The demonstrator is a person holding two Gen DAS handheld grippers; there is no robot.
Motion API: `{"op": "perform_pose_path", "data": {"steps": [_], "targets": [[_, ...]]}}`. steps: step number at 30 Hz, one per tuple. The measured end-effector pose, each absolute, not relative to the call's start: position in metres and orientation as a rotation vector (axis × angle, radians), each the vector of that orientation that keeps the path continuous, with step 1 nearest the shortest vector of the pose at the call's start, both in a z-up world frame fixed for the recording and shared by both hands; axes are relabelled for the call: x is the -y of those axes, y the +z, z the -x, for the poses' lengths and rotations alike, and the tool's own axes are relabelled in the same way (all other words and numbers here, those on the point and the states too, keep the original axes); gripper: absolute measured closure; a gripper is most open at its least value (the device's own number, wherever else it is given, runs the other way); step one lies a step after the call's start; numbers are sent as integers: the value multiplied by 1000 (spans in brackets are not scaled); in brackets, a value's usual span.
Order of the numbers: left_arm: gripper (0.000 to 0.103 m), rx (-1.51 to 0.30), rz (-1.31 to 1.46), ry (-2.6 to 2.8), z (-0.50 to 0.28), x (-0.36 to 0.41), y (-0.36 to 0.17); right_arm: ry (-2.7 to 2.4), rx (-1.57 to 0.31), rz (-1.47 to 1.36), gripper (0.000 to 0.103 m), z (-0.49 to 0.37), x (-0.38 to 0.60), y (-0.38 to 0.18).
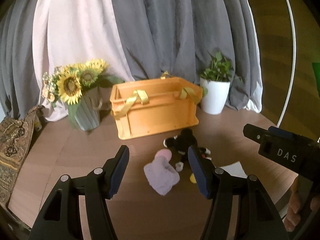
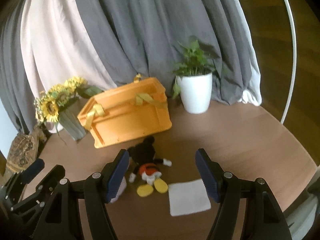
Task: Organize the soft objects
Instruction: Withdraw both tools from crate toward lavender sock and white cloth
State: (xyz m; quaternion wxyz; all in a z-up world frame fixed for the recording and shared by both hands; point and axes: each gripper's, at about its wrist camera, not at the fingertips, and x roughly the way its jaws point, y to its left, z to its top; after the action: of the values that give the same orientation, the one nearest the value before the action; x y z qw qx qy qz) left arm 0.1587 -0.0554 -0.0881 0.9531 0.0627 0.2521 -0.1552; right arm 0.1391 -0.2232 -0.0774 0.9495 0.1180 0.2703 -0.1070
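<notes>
While both grippers hang above the desk (image 2: 240,132) with nothing between their fingers, the soft things lie loose in front of the crate (image 1: 154,108): a lilac plush (image 1: 162,176), a mouse doll (image 2: 148,164) on its back just beside it, and a white cloth (image 2: 189,197) flat to the doll's right. The left gripper (image 1: 159,170) stands about half open over the plush; the right gripper (image 2: 162,176) is a shade wider, its gap taking in the doll's feet and the cloth's near corner.

My worry is the crowding. Plush and doll look to be touching, so the left fingers could pinch a doll arm along with the plush and drag both. The right fingers straddle two things at once and may catch only a yellow shoe, leaving the doll to dangle and slip. That cloth lies so flat the fingers might skid over it. The crate's yellow ribbons (image 1: 138,98) droop across its rim and could snag a toy going in, and the sunflower vase (image 1: 86,114) and white pot (image 1: 214,96) stand close enough to be knocked.
</notes>
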Motion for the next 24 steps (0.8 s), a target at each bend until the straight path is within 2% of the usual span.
{"op": "perform_pose_path", "data": {"steps": [24], "targets": [[42, -655, -221, -312, -194, 78, -169, -292, -735, -259, 33, -153, 238, -167]]}}
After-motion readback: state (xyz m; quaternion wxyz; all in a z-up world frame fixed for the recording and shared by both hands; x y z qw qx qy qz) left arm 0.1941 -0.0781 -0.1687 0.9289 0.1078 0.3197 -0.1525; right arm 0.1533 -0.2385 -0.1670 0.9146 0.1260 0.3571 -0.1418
